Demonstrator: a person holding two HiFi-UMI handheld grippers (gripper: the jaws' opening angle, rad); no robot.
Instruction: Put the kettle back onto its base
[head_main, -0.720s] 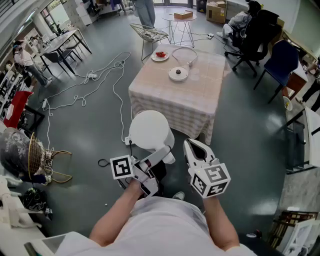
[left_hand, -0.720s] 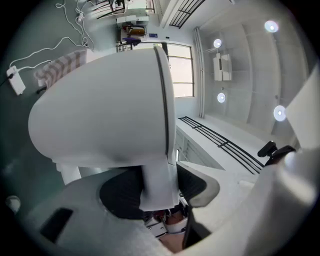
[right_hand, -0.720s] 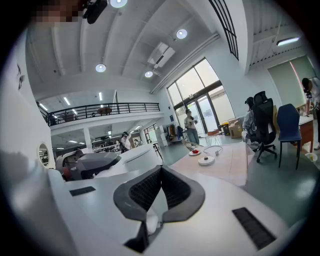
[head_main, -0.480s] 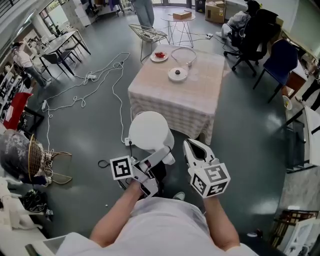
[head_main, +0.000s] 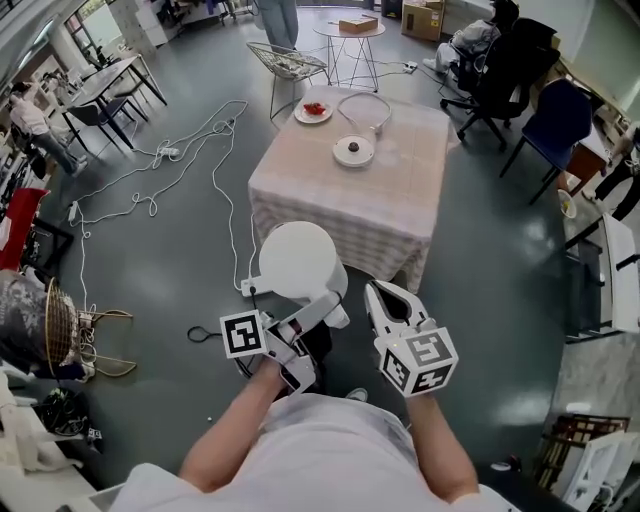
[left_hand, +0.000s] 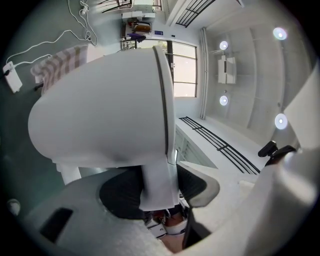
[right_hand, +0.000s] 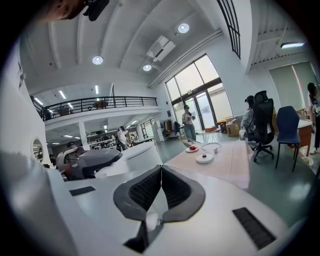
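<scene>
A white kettle (head_main: 299, 262) hangs in the air in front of me, well short of the table. My left gripper (head_main: 318, 312) is shut on the kettle's white handle (left_hand: 159, 186), which sits between the dark pads. The kettle's round base (head_main: 354, 150) lies on the checked tablecloth (head_main: 340, 195) ahead, with its white cord (head_main: 366, 107) looped behind it. The base (right_hand: 205, 158) also shows small in the right gripper view. My right gripper (head_main: 384, 297) is shut on nothing and is held beside the kettle, to its right.
A plate of red food (head_main: 313, 110) sits at the table's far left corner. White cables (head_main: 180, 160) snake over the grey floor on the left. A wire chair (head_main: 285, 62), a small round table (head_main: 357, 35) and office chairs (head_main: 520, 75) stand behind the table.
The table sits slightly lower and nearer in the head view, as the whole view has shifted forward. Both grippers and the kettle keep their places relative to me.
</scene>
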